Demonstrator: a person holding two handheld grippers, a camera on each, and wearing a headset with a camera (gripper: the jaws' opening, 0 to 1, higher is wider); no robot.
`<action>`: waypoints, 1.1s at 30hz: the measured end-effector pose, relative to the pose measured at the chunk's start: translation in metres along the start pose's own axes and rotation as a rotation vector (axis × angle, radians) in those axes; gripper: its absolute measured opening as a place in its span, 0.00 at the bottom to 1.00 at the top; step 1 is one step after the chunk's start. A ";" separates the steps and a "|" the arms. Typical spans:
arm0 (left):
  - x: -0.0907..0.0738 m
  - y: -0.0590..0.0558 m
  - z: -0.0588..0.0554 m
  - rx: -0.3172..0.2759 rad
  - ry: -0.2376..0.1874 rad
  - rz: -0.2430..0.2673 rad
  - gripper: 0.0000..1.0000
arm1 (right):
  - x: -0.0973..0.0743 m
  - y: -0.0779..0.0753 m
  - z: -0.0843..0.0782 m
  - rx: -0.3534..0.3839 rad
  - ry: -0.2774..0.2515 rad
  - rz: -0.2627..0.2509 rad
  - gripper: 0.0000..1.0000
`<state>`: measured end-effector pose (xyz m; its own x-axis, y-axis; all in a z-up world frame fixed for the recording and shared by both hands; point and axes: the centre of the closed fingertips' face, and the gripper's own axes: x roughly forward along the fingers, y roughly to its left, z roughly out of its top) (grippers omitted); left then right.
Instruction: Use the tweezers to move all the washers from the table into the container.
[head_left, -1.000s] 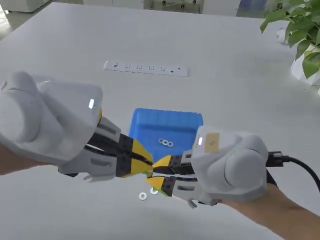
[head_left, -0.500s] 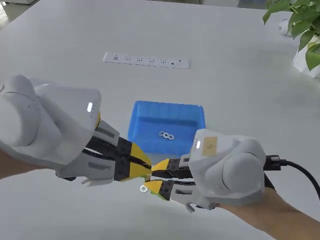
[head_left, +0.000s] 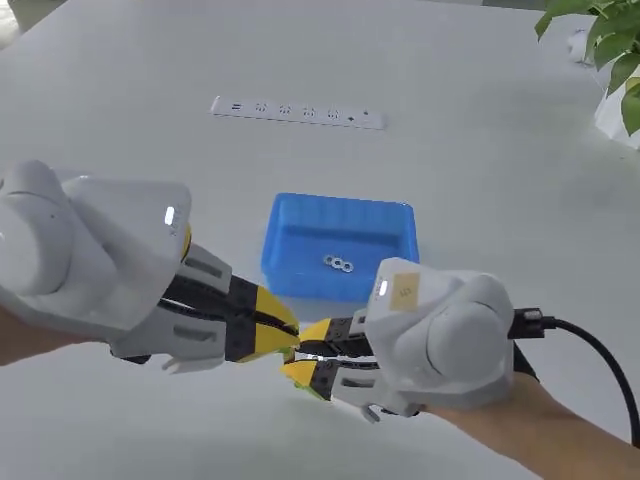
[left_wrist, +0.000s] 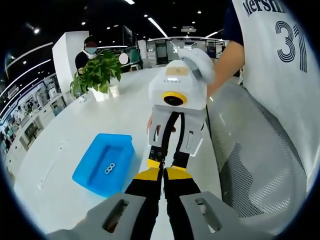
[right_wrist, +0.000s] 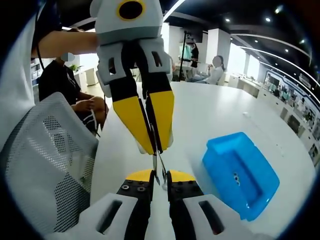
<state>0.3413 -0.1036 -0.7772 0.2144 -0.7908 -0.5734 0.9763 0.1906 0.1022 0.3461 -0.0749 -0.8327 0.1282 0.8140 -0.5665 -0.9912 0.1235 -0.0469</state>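
Two tongs meet tip to tip over the near part of the tabletop (head_left: 480, 170). The left tongs (right_wrist: 158, 147) come in from the left and the right tongs (right_wrist: 161, 177) from the right. In the right gripper view the left pair is pressed together on the thin metal tweezers (right_wrist: 155, 162). The right pair is nearly closed around the tweezers' other end and seems to pinch it too (the gap there is very narrow). The tweezers' long axis therefore runs left to right, along the line joining the two tools, and lies roughly level rather than pointing down at the tabletop.

The blue container (head_left: 300, 250) sits just beyond that meeting point, on the far side and slightly to the right. A small cluster of washers (head_left: 338, 264) already lies on its floor. Any washers left on the tabletop are hidden under the two bodies in the head view, so I cannot tell how many remain or exactly where they lie.

My reading is that one pair must take sole hold of the tweezers. The tips can then swing downward and towards the near side, away from the container, which is equally close to both hands.
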 end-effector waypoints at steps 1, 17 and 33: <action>0.001 0.001 -0.001 0.000 0.001 0.002 0.06 | 0.000 -0.001 -0.001 0.000 0.003 -0.001 0.12; 0.005 0.002 -0.004 -0.018 -0.004 -0.006 0.06 | 0.004 -0.002 -0.007 0.017 0.007 0.004 0.12; 0.008 0.004 -0.007 -0.028 -0.002 -0.013 0.06 | 0.006 -0.003 -0.010 0.026 0.015 0.005 0.12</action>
<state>0.3466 -0.1047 -0.7874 0.2016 -0.7942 -0.5732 0.9779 0.1965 0.0716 0.3497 -0.0763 -0.8441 0.1227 0.8061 -0.5789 -0.9907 0.1343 -0.0229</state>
